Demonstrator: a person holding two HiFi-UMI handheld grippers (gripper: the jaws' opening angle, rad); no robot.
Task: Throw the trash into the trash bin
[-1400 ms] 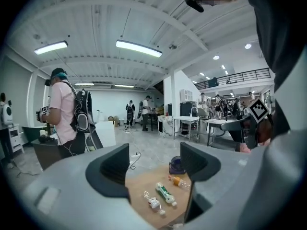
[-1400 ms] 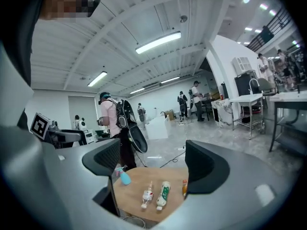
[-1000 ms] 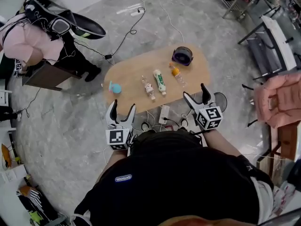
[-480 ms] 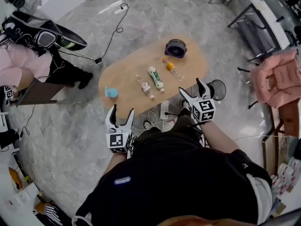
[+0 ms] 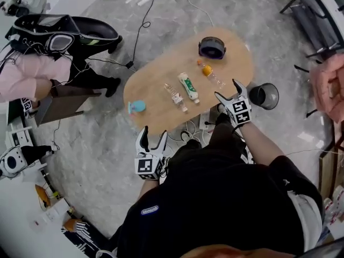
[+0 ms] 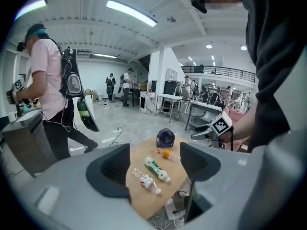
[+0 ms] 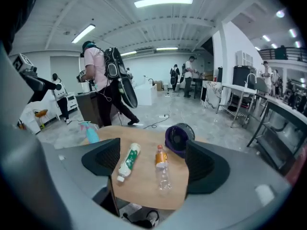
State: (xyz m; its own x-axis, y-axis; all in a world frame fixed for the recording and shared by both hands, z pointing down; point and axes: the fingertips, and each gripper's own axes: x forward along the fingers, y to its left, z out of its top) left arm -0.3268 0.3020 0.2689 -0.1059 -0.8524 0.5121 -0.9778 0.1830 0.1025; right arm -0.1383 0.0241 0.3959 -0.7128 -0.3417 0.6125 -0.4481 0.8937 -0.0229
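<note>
Three bottles lie on the oval wooden table [image 5: 156,82]: a clear one with a red label [image 5: 176,97], a green-and-white one [image 5: 188,87] and an orange-labelled one [image 5: 210,75]. A black mesh trash bin [image 5: 264,95] stands on the floor off the table's right end. My left gripper [image 5: 152,134] is open and empty, just short of the table's near edge. My right gripper [image 5: 226,88] is open and empty at the near right edge, close to the orange-labelled bottle. In the right gripper view, the green bottle [image 7: 127,161] and orange-labelled bottle [image 7: 162,166] show between the jaws.
A purple desk fan [image 5: 212,47] stands at the table's far end and a small blue object [image 5: 136,107] near its left end. A power strip and cables [image 5: 207,123] lie under the near edge. A person in pink [image 5: 32,74] stands at a cabinet to the left.
The head view has swung, so the table sits further right in the picture. Both grippers stay open near the table's near edge; the right one is a little closer to the orange-labelled bottle.
</note>
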